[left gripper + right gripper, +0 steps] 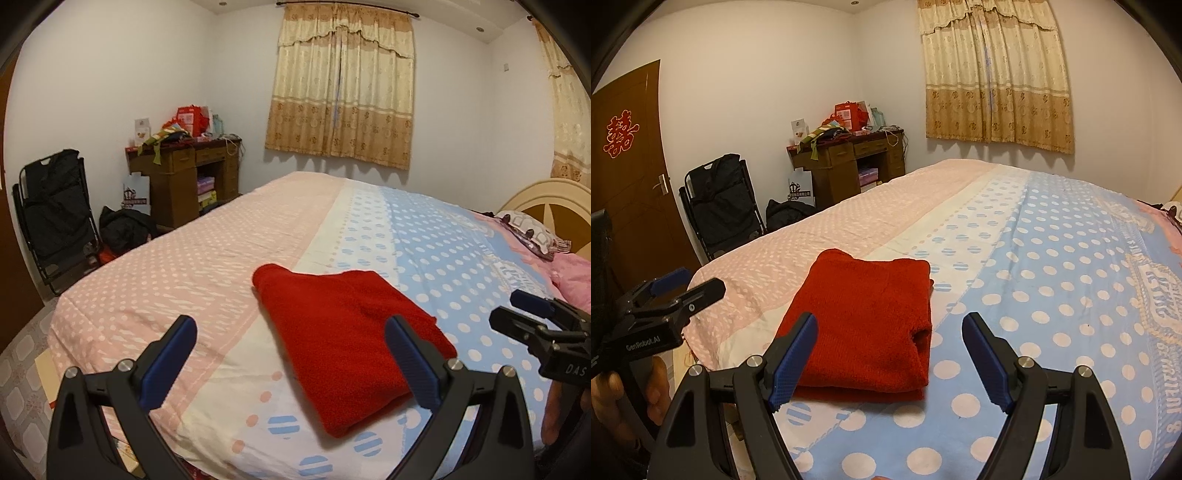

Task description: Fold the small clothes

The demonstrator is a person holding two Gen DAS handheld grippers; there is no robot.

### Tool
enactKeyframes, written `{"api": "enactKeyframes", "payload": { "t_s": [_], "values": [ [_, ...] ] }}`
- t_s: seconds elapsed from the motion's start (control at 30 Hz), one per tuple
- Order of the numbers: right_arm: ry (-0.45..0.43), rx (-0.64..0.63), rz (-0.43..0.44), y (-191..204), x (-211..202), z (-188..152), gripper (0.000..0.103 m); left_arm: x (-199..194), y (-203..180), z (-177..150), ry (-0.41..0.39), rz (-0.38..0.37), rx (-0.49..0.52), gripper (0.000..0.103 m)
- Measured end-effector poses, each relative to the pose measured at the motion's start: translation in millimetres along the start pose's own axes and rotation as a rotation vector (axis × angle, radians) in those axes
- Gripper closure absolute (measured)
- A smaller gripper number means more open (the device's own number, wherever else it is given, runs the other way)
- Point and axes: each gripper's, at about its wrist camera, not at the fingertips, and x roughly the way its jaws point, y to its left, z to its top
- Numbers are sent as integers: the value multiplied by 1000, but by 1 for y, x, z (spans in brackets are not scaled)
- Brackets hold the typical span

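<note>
A red knitted garment [347, 339] lies folded into a compact rectangle near the front edge of the bed; it also shows in the right wrist view [864, 325]. My left gripper [291, 332] is open and empty, held above the bed just short of the garment, its right finger over the garment's near corner. My right gripper [890, 332] is open and empty, hovering over the garment's near right edge. Each gripper shows in the other's view, the right one [517, 310] at the right edge, the left one [698, 282] at the left edge.
The bed [207, 266] has a pink, white and blue dotted cover. A pillow [532, 229] and headboard [554, 199] are at the right. Beyond the bed stand a cluttered wooden desk [192, 173], a folded black chair [55, 221], bags on the floor, and a brown door [624, 177].
</note>
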Motion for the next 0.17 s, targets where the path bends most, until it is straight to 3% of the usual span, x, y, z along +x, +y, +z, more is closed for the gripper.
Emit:
{"api": "enactKeyframes", "payload": {
  "t_s": [0.17],
  "values": [
    [16, 3, 5, -2, 3, -5, 22, 0, -3, 0, -7, -5, 18, 0]
  ]
}}
